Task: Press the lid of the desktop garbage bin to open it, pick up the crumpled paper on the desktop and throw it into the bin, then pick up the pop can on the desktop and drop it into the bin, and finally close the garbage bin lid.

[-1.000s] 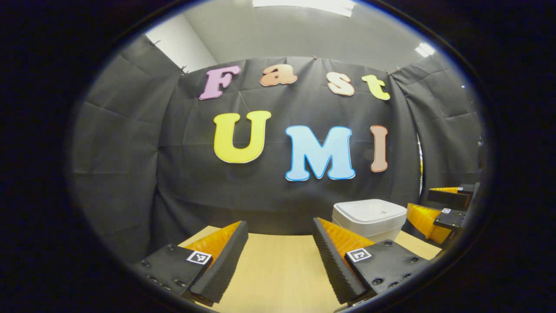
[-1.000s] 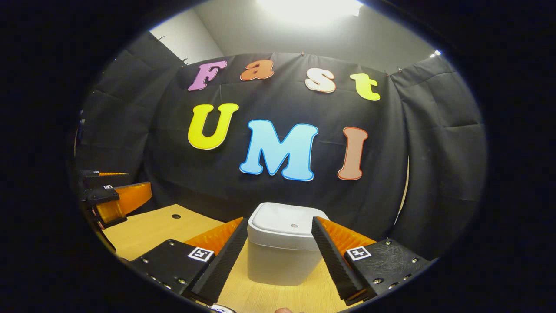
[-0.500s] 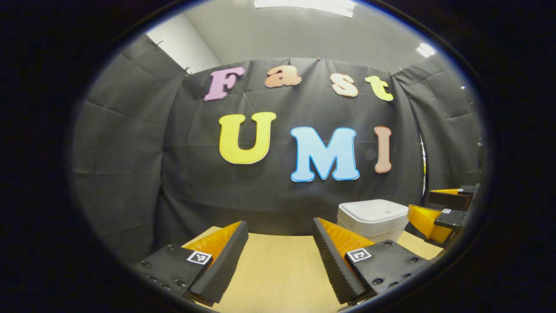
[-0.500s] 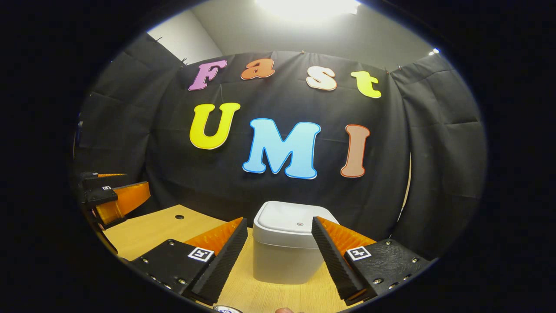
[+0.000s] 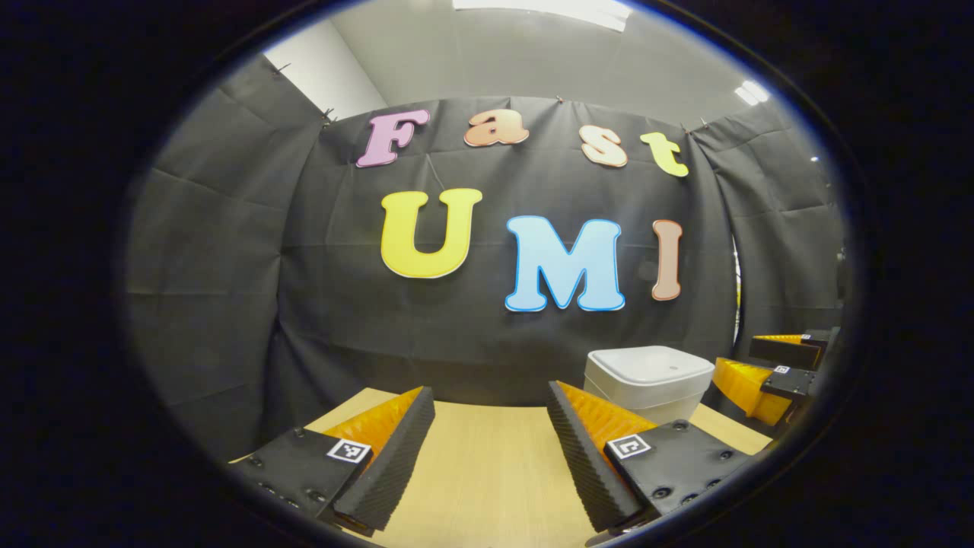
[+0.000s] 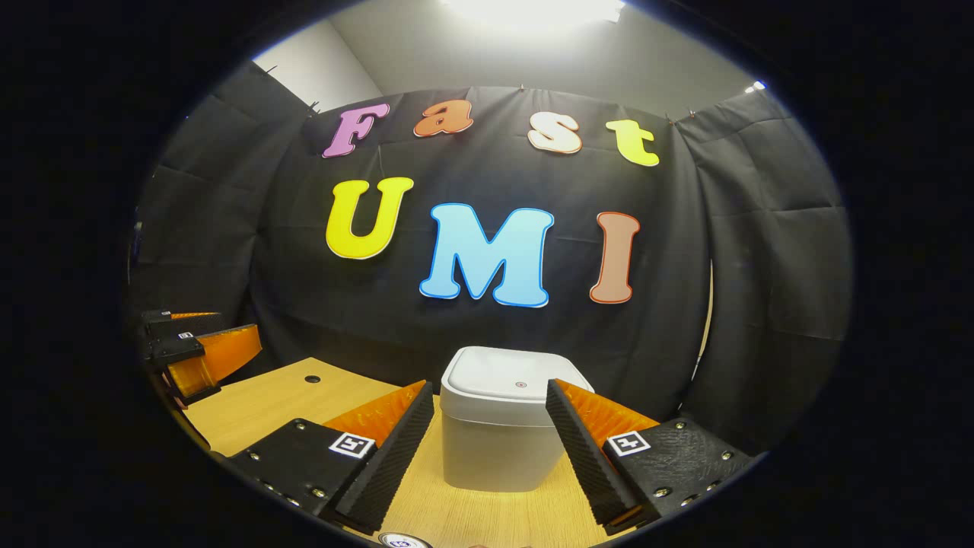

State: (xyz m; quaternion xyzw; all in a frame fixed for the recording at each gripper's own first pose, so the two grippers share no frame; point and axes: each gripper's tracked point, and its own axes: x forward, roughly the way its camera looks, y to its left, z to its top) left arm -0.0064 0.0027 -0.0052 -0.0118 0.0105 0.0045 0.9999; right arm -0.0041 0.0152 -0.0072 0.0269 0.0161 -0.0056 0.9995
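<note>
While the lid [image 6: 516, 378] is sitting shut on the bin [image 6: 498, 445], the right gripper [image 6: 491, 445] is facing it, fingers apart. The left gripper [image 5: 491, 449] is waiting, fingers apart too. Next, I think, the right one needs to press down on the lid.

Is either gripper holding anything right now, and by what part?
Nothing is held. The left gripper and right gripper are both open and empty; the bin stands untouched, lid down.

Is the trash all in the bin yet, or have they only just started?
Only just started, it seems. The garbage bin has its lid shut, so the first press looks not yet done. The right tongs are open, holding nothing, pointed at the bin. The left tongs are open over bare desktop. I can't spot the paper or can. Pressing, both drops and closing remain.
</note>
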